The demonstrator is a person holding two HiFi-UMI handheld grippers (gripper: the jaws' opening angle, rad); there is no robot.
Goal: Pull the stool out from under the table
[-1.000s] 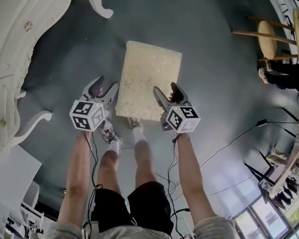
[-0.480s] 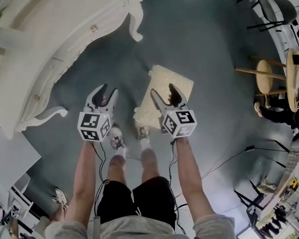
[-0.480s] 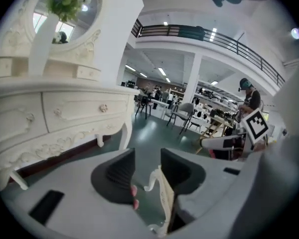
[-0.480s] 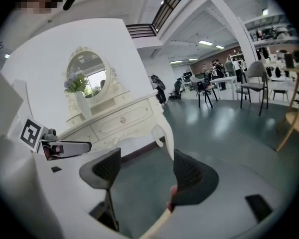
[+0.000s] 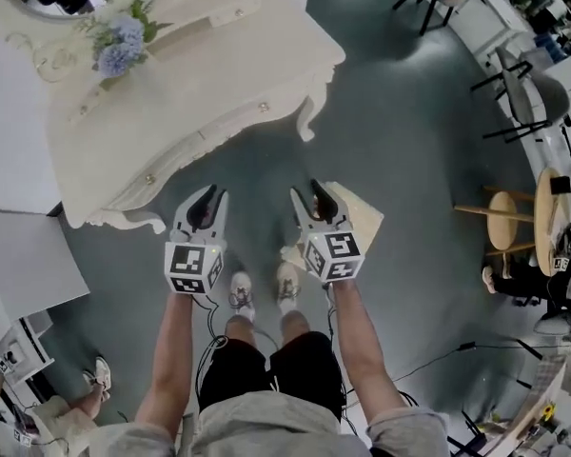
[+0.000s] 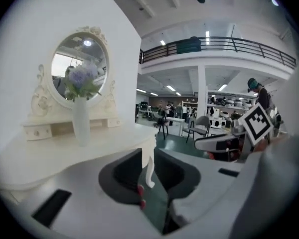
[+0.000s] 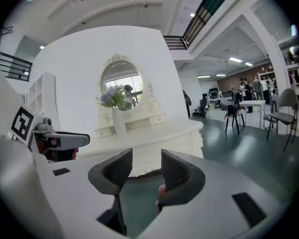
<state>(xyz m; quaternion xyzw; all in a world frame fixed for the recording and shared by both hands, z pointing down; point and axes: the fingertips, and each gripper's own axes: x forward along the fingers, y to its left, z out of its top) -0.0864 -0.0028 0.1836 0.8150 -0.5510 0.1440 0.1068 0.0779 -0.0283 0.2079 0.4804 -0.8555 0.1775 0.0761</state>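
Cream stool (image 5: 360,221) let go — right hand-held gripper (image 5: 314,196) closing, empty.

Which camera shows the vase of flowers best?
The left gripper view: the vase stands large and side-on before the mirror. The right gripper view shows it smaller; the head view shows only its blooms from above.

An open lab hall (mezzanine railing (image 6: 224,46) overhead): desks (image 7: 250,103), chairs (image 7: 283,108), a white dressing table (image 5: 200,93).

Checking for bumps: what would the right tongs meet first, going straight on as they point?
Probably the table, its front dead ahead; how far off is unclear. The right tongs are closing with nothing between them.
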